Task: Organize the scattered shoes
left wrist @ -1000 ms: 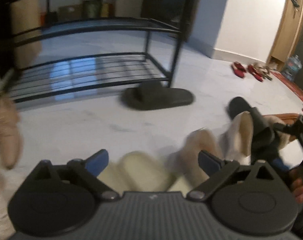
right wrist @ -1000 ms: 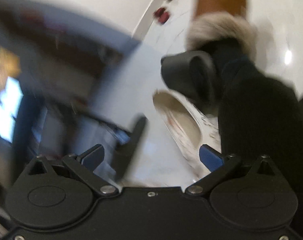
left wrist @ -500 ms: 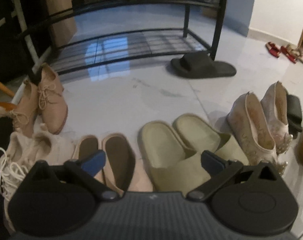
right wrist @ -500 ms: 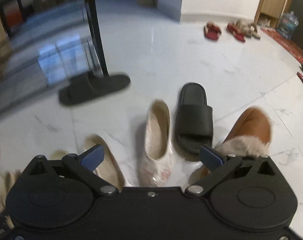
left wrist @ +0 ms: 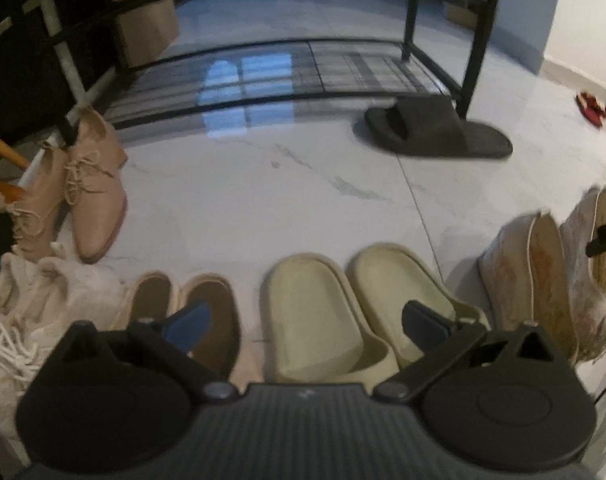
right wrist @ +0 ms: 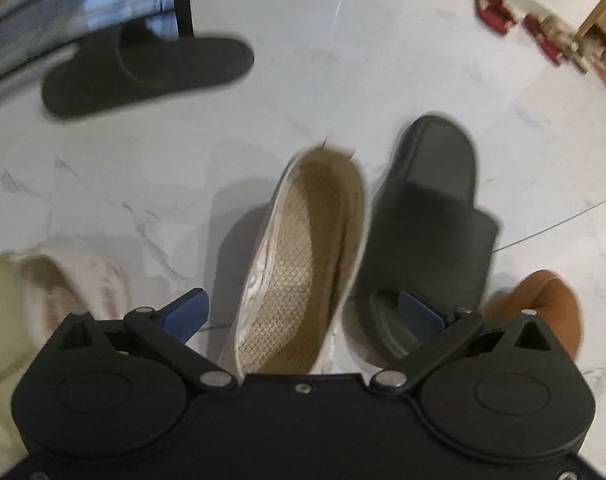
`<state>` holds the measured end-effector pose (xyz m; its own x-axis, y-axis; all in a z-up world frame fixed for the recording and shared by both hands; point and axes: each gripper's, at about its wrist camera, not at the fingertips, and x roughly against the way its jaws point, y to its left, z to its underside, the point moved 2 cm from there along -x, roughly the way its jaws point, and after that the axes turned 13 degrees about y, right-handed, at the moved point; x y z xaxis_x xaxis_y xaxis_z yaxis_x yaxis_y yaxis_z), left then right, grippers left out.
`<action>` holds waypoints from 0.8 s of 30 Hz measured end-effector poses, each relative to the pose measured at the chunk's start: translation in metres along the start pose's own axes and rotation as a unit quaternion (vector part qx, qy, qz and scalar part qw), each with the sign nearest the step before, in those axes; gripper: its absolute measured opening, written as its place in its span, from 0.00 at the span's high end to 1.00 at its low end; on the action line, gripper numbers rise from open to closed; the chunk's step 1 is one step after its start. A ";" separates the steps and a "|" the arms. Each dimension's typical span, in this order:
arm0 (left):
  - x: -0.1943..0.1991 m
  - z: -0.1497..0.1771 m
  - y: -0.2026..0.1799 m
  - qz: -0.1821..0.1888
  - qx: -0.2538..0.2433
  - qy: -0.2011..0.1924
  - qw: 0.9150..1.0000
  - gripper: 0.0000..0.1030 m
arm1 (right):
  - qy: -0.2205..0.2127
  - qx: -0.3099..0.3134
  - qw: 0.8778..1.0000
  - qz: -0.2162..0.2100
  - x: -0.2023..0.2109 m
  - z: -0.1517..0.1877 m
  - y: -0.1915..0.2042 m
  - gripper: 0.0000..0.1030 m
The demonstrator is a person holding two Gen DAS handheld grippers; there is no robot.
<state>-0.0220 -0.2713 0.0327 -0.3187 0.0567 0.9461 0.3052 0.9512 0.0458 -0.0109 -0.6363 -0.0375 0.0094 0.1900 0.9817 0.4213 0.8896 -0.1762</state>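
My left gripper (left wrist: pixel 305 326) is open and empty above a pair of cream slides (left wrist: pixel 327 312). Beside them lie beige slippers (left wrist: pixel 211 312), pink lace-up shoes (left wrist: pixel 91 192), a white sneaker (left wrist: pixel 31 308) and floral flats (left wrist: pixel 543 272). A dark slide (left wrist: pixel 435 132) lies by the black shoe rack (left wrist: pixel 303 68). My right gripper (right wrist: pixel 303 316) is open, with a floral flat (right wrist: pixel 303 252) between its fingers, not gripped. A second dark slide (right wrist: pixel 427 216) lies right of the flat, and the first dark slide (right wrist: pixel 143 72) lies far left.
A brown furry slipper (right wrist: pixel 551 308) lies at the right. Red shoes (right wrist: pixel 499 12) lie far off by the wall. A cardboard box (left wrist: pixel 143 12) stands behind the rack. The floor is white marble tile (left wrist: pixel 263 200).
Both grippers have moved lower and closer to the shoes. The right gripper now straddles the floral flat. The left view has shifted slightly right over the cream slides.
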 end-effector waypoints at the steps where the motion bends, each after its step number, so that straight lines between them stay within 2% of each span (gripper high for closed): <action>1: -0.007 0.002 -0.004 0.000 -0.009 0.011 1.000 0.01 | 0.002 0.001 1.000 0.003 -0.002 0.000 0.000 0.00; 2: -0.010 0.004 -0.006 -0.001 -0.014 0.017 1.000 0.01 | 0.007 0.006 1.000 0.013 -0.012 -0.001 0.003 0.03; 3: -0.012 0.005 -0.007 -0.002 -0.018 0.020 1.000 0.01 | 0.007 0.012 1.000 0.004 -0.018 0.000 0.006 0.24; 4: -0.015 0.008 -0.008 -0.006 -0.024 0.024 0.999 0.01 | 0.007 0.018 1.000 -0.005 -0.024 0.001 0.009 0.29; 5: -0.018 0.010 -0.009 -0.009 -0.029 0.027 0.999 0.01 | 0.006 0.026 1.000 -0.011 -0.030 0.002 0.012 0.30; 6: -0.018 0.011 -0.009 -0.007 -0.027 0.030 0.999 0.01 | 0.000 0.052 0.999 0.010 -0.031 0.007 0.022 0.31; 8: -0.019 0.014 -0.008 -0.005 -0.024 0.035 0.999 0.01 | 0.006 0.084 0.996 0.010 -0.029 0.012 0.028 0.33; 12: -0.020 0.019 -0.006 0.000 -0.017 0.045 0.999 0.01 | 0.012 0.184 0.983 0.003 -0.023 0.048 0.046 0.36; 14: -0.016 0.023 -0.005 0.001 -0.016 0.041 0.999 0.01 | 0.011 0.179 0.984 -0.017 -0.017 0.064 0.051 0.39; 17: -0.012 0.029 -0.005 0.004 -0.017 0.045 0.999 0.01 | 0.015 0.151 0.987 -0.060 -0.009 0.068 0.055 0.41; 23: -0.004 0.034 0.005 -0.003 -0.010 0.036 0.999 0.01 | 0.002 0.154 0.987 -0.040 -0.002 0.077 0.078 0.39; 24: -0.003 0.034 0.006 -0.003 -0.007 0.035 0.999 0.01 | 0.009 0.142 0.989 -0.039 -0.002 0.076 0.076 0.33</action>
<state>-0.0495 -0.2551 0.0189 -0.2567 0.0299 0.9660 0.3172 0.9468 0.0550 -0.0481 -0.5369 -0.0579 0.0042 0.1117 0.9937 0.1495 0.9825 -0.1110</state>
